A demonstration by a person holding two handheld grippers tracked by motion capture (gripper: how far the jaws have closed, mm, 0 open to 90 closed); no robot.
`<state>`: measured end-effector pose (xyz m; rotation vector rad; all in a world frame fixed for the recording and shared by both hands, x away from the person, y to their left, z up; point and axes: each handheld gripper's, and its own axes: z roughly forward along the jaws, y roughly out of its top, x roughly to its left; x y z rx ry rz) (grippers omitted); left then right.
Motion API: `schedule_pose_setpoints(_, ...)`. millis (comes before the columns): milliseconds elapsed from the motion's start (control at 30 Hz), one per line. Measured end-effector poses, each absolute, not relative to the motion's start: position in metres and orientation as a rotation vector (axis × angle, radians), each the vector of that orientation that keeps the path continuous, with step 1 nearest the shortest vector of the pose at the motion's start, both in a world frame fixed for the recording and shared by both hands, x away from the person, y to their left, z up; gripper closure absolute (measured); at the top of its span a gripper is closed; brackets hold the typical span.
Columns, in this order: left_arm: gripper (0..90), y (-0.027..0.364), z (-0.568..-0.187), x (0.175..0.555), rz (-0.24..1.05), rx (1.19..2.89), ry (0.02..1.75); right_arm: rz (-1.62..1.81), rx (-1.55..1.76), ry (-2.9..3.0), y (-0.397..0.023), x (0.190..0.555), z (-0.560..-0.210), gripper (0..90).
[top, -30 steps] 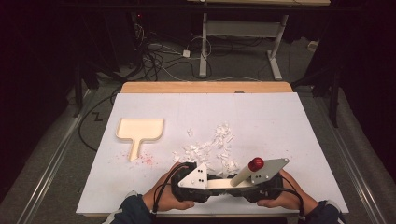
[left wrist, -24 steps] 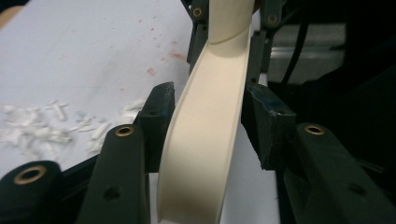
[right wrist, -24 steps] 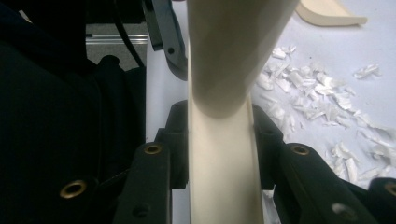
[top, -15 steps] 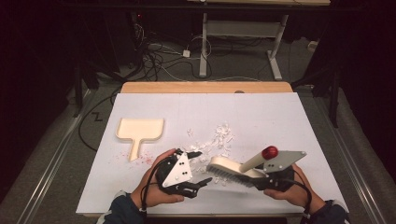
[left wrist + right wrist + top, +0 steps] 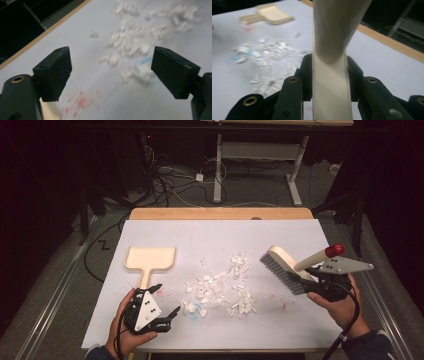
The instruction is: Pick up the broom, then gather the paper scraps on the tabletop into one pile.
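Note:
My right gripper (image 5: 311,276) is shut on the cream handle of a brush (image 5: 285,266) with grey bristles and a red handle tip, lifted over the table's right side. In the right gripper view the handle (image 5: 331,82) stands clamped between the jaws of my right gripper (image 5: 329,75), which have just been closing on it. My left gripper (image 5: 167,299) hovers at the front left, just below the handle of the cream dustpan (image 5: 150,257). Its jaws have just been opening and stand wide with nothing between them (image 5: 113,72). White scraps (image 5: 222,287) lie scattered mid-table.
A white sheet (image 5: 220,235) covers the table, with a wooden edge (image 5: 220,213) at the back. Faint red marks (image 5: 160,292) and a blue smear (image 5: 200,312) lie near the left gripper. Cables and desk legs stand on the dark floor beyond.
Both grippers were together on the brush at the front middle. The left one let go, opened and moved left toward the dustpan handle. The right one carried the brush up and to the right.

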<state>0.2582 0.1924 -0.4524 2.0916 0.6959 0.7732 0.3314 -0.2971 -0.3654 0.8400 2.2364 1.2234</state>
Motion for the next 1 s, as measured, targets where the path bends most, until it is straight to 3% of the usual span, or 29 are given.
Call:
schedule_pose_setpoints(100,16.2,0.206,-0.464,0.258,0.735,2.073,0.776,1.123,0.932,2.211,-0.304,0.343,-0.373,67.6)
schedule_pose_setpoints(567,16.2,0.208,-0.466,0.263,0.742,2.075,0.765,0.96,1.062,2.123,-0.322,0.365,-0.387,67.7)
schedule_pose_setpoints(1000,16.2,0.207,-0.468,0.266,0.727,2.097,0.773,0.863,1.011,2.117,-0.305,0.394,-0.395,67.7)
